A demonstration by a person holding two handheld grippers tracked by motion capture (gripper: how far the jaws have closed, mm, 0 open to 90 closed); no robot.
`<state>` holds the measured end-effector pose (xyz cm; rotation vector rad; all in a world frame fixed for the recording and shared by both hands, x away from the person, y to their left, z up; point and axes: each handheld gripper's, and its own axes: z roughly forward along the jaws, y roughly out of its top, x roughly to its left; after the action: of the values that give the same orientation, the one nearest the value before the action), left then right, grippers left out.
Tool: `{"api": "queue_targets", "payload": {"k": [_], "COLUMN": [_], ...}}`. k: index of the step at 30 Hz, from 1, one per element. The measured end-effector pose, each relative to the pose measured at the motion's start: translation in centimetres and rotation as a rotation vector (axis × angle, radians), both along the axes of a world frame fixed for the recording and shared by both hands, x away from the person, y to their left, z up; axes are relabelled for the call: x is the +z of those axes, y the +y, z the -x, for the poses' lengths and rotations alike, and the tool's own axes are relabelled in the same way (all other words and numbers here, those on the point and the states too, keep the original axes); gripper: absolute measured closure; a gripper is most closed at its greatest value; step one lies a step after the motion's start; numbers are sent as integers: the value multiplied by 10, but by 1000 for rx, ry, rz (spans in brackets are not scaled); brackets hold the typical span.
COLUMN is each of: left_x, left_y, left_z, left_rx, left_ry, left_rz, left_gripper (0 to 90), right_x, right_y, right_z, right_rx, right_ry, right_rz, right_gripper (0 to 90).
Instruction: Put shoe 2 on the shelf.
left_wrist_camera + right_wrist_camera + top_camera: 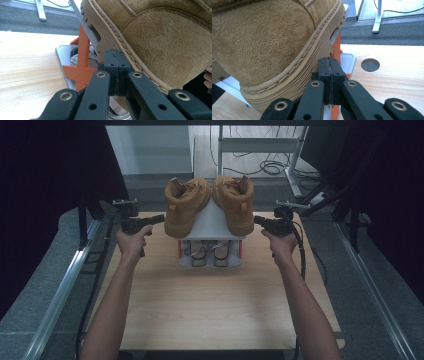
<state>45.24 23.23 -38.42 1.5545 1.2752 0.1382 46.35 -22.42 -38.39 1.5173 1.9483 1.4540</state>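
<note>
Left gripper (159, 218): jaws pressed shut, pads meeting with nothing between them, tip at the outer side of the left boot (186, 206). In the left gripper view the closed tip (117, 65) sits against the ribbed sole edge of that boot (160, 47). Left forearm runs straight forward from the desk's near edge, wrist level, gripper turned inward.

Centre: both tan boots stand on the sloped top of a grey rack (212, 222) near the far edge of the desk (210, 305), toes toward the near edge. Orange uprights (82, 60) carry the rack; a second pair of shoes (209, 254) lies on its lower shelf.

Right gripper (259, 220): also clamped empty, tip (329, 72) just beside the right boot's (237, 202) sole. Right arm mirrors the left.

Judgement: the step in hand looks like bracketing the boots from both sides, either to nudge them together or ahead of lifting them off. A lift would need the jaws opened first, then set over a sole or heel edge.
</note>
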Motion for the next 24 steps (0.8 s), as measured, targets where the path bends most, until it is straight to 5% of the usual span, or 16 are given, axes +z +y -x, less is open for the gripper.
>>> {"api": "queue_targets", "payload": {"k": [10,12,16,24], "left_x": [1,2,14,10], "left_y": [-2,-5,-22,-33], "left_z": [2,1,3,1], "left_rx": [4,-35,-31,-64], "left_ry": [4,6,-27,-19], "left_rz": [14,96,-24,20], "left_gripper": [900,900,900,900], "right_x": [1,1,1,1], "right_y": [13,14,16,25], "right_z": [1,1,2,4], "right_rx": [38,41,42,77], "right_ry": [-14,-13,-13,-21], "right_rz": [9,8,5,13], "right_gripper": [898,899,899,899]}}
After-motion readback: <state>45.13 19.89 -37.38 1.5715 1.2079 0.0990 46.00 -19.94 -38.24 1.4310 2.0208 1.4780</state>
